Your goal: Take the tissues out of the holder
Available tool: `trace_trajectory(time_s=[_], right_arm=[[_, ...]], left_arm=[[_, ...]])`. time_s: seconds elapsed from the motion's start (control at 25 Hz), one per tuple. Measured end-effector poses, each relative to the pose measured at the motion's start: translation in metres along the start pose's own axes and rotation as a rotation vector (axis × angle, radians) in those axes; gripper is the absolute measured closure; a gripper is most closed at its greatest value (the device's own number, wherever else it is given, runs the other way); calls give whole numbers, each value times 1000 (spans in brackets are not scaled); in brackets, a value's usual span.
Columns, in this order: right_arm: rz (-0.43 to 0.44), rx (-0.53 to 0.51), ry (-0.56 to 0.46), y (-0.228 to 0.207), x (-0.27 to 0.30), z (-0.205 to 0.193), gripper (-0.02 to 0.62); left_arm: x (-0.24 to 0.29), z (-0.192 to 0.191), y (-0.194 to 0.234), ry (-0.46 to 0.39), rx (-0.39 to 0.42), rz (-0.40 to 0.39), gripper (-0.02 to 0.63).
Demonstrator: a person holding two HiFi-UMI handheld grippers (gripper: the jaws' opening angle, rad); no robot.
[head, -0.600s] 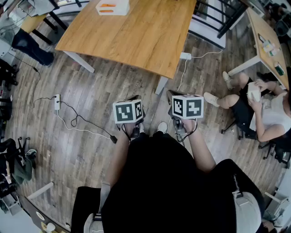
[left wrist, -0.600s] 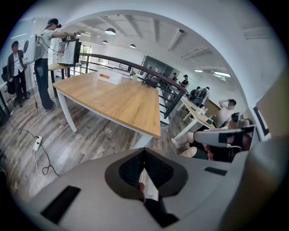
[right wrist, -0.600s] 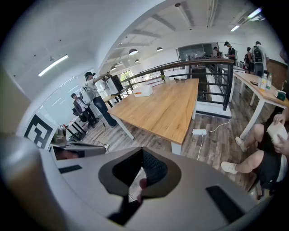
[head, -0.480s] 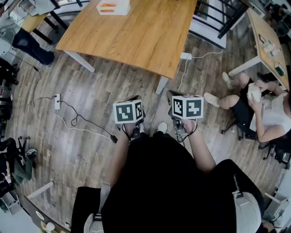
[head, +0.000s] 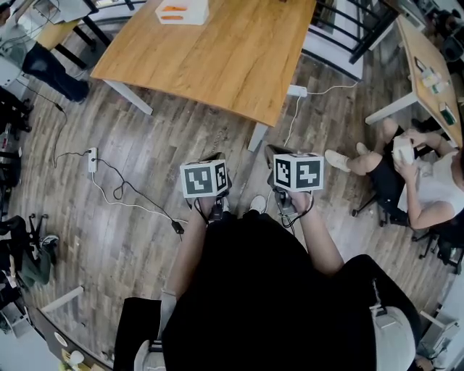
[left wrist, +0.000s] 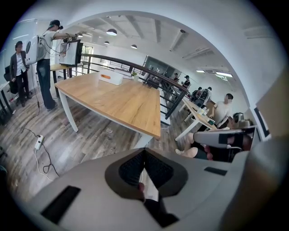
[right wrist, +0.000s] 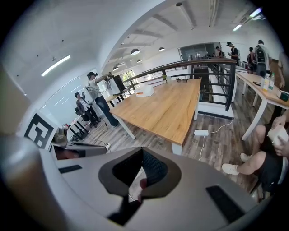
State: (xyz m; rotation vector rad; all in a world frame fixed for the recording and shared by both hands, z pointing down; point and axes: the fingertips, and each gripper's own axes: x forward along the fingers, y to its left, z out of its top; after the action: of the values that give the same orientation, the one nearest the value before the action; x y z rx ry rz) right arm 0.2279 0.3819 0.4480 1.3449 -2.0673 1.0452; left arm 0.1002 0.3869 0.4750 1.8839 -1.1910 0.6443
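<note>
Grey-brown floorboards (head: 138, 138) take up most of the head view. At their left a white power strip (head: 92, 161) with a dark cable is seen lying well apart from anything the task concerns. Further right, at the far edge of the scene, the tissue holder (head: 181, 10) is found at the far left end of the wooden worktop (head: 225, 58). It is a white box with an orange mark on top. Whether a tissue sticks up from it cannot be made out at this range. Nothing appears to have been taken from it, and no loose tissue is seen on the worktop or the floor.

Nearer, the left tongs (left wrist: 144, 152) are held close to the person's body and angled down toward the floor. Their pads are brought together at the tips, with nothing between them. Just to the right, the right tongs (right wrist: 141, 152) are carried the same way, likewise closed and empty. Both are well apart from the holder, with floor and the depth of the worktop lying between.

The task is therefore judged not to have been started. The approach to the worktop, the grasp on a tissue and the pulling out are all left to be done. At the far right a seated person (head: 413, 181) is seen beside a second table (head: 424, 58), uninvolved.
</note>
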Motion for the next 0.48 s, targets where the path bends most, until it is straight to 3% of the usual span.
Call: trace_trajectory(time_s=[0.48], right_arm=[[119, -37, -64, -12, -10, 8, 580]], left_arm=[[14, 6, -23, -2, -4, 15, 595]])
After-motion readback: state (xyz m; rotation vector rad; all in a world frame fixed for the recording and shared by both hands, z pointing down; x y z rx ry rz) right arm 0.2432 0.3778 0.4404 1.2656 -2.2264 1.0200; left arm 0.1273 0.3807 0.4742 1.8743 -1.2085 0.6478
